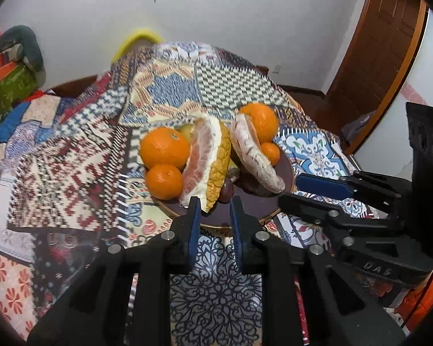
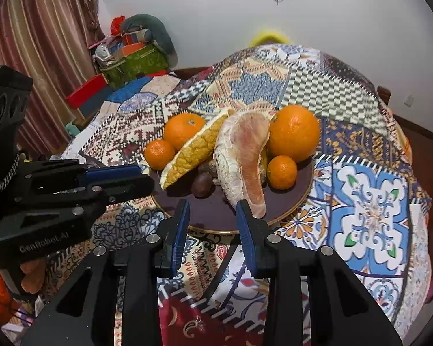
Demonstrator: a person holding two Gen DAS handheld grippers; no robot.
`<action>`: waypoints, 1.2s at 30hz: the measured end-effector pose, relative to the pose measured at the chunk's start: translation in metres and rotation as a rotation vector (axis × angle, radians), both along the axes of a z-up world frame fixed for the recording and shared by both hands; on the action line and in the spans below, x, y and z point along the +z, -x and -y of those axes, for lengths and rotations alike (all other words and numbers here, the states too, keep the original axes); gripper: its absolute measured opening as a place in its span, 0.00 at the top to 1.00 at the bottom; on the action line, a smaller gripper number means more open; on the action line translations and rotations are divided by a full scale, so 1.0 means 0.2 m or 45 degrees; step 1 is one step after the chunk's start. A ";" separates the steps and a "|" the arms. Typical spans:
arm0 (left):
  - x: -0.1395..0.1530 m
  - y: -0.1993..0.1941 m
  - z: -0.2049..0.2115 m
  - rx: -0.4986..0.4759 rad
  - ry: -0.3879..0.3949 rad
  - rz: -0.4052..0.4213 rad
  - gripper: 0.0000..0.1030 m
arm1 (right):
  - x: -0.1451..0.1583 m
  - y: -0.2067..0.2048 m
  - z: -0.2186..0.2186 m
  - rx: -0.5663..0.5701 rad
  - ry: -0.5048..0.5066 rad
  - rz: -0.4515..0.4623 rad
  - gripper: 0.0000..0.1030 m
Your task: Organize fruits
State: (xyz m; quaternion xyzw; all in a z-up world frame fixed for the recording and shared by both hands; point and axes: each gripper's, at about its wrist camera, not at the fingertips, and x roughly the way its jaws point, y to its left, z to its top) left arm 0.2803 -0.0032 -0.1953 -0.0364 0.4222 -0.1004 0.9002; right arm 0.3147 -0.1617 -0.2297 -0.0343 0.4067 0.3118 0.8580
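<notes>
Left wrist view: left tongs part open, empty, low centre; right tongs likewise. Oranges and pomelo wedges piled on plate, mid-frame on the bench.

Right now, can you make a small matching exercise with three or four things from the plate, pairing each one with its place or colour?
Things:
1. plate
2. largest orange
3. pomelo wedge with yellow rind
4. peeled pomelo piece

Descriptions:
A. pink flesh, reaches the plate's near rim
B. dark purple, gold rim
C. right side, in the right wrist view
D. bumpy skin, leans left of centre, right wrist view

Pairs: 1-B, 2-C, 3-D, 4-A
</notes>
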 end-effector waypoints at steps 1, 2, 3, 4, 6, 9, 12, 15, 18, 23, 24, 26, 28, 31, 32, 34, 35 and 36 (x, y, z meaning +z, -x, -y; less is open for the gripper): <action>0.03 0.03 0.00 0.008 -0.004 0.021 0.81 | 0.03 0.02 0.01 -0.003 -0.006 0.012 0.70; 0.07 0.05 0.00 0.015 -0.007 0.047 0.81 | 0.07 0.05 0.02 -0.016 -0.006 0.040 0.70; 0.12 0.09 0.00 0.022 -0.014 0.078 0.81 | 0.10 0.06 0.03 -0.023 -0.005 0.065 0.70; 0.16 0.12 0.00 0.030 -0.018 0.104 0.81 | 0.16 0.10 0.04 -0.030 -0.012 0.107 0.70; 0.26 0.19 0.00 0.040 -0.015 0.163 0.81 | 0.27 0.17 0.07 -0.039 -0.041 0.171 0.70; 0.43 0.30 0.00 0.055 -0.011 0.259 0.81 | 0.43 0.26 0.11 -0.066 -0.089 0.256 0.70; 0.58 0.43 0.00 0.076 -0.001 0.362 0.75 | 0.62 0.40 0.17 -0.094 -0.171 0.356 0.70; 0.73 0.58 0.00 0.102 -0.020 0.476 0.64 | 0.74 0.52 0.20 -0.108 -0.230 0.432 0.70; 0.84 0.74 0.03 0.117 -0.053 0.590 0.52 | 0.87 0.68 0.21 -0.126 -0.261 0.540 0.70; 0.97 0.94 0.06 0.147 -0.099 0.746 0.41 | 1.01 0.89 0.23 -0.162 -0.313 0.684 0.54; 0.98 0.97 0.06 0.157 -0.103 0.767 0.37 | 1.03 0.93 0.24 -0.174 -0.330 0.708 0.53; 1.01 1.02 0.06 0.178 -0.110 0.808 0.30 | 1.05 0.98 0.25 -0.197 -0.344 0.749 0.47; 1.03 1.06 0.05 0.185 -0.094 0.832 0.18 | 1.07 1.02 0.25 -0.213 -0.349 0.781 0.34; 1.05 1.10 0.03 0.214 -0.074 0.859 0.09 | 1.08 1.07 0.25 -0.240 -0.356 0.838 0.24; 1.05 1.11 0.02 0.221 -0.073 0.866 0.08 | 1.08 1.08 0.25 -0.248 -0.343 0.853 0.23; 1.05 1.12 0.02 0.236 -0.070 0.880 0.03 | 1.08 1.08 0.23 -0.257 -0.328 0.867 0.16; 1.05 1.13 0.02 0.241 -0.068 0.886 0.02 | 1.07 1.09 0.24 -0.259 -0.327 0.868 0.14; 1.05 1.15 0.02 0.249 -0.063 0.894 0.01 | 1.06 1.09 0.24 -0.262 -0.326 0.866 0.12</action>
